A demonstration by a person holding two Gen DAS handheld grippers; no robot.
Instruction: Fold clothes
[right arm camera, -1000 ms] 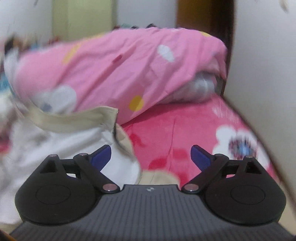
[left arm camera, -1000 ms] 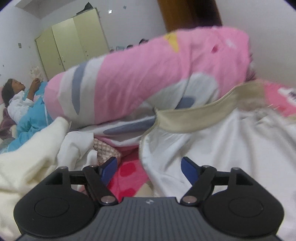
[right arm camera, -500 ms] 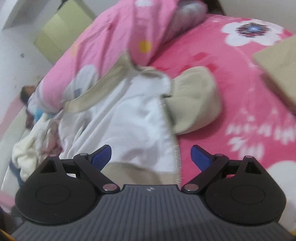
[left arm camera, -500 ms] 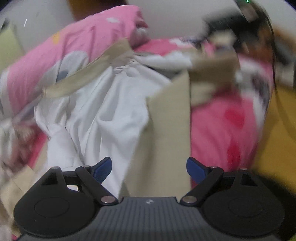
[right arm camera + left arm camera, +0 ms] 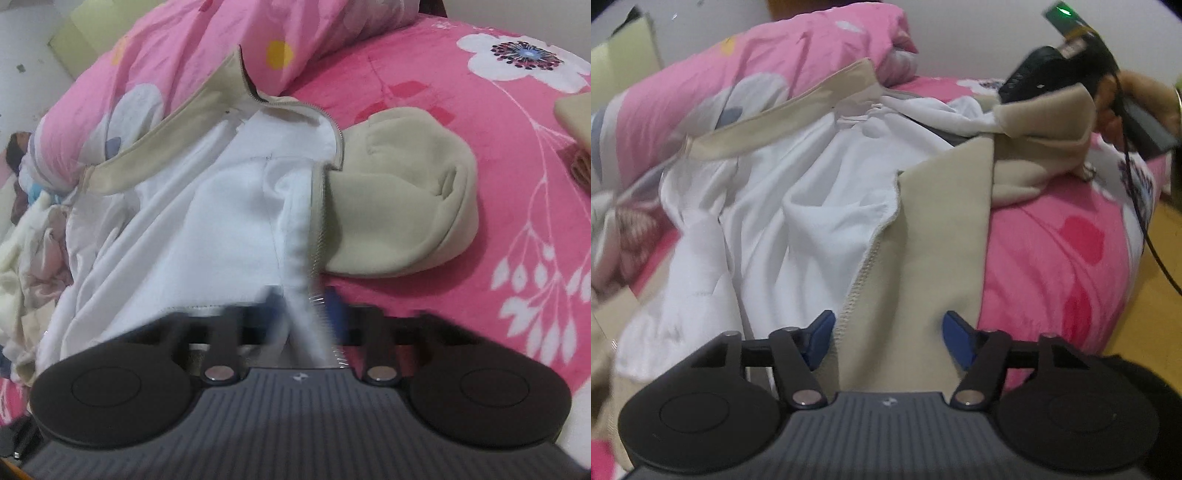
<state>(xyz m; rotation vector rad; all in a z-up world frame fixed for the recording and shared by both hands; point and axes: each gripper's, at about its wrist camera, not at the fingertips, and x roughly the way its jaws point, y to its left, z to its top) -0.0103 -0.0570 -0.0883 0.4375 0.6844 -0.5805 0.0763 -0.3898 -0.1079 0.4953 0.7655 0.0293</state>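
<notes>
Jacket point(image 5: 934, 236), beige w/ white lining, lies open on pink bed point(image 5: 424, 122), hood toward R side. R gripper point(image 5: 304, 306) closing, pinching zipper edge. L gripper point(image 5: 888, 330) closing, beige front panel betw. jaws, pads not yet pressing.

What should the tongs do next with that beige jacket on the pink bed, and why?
Probably finish closing the left tongs on the beige jacket panel lying between them. The right tongs are closing on its zipper edge, so both sides would then be held for folding.
</notes>
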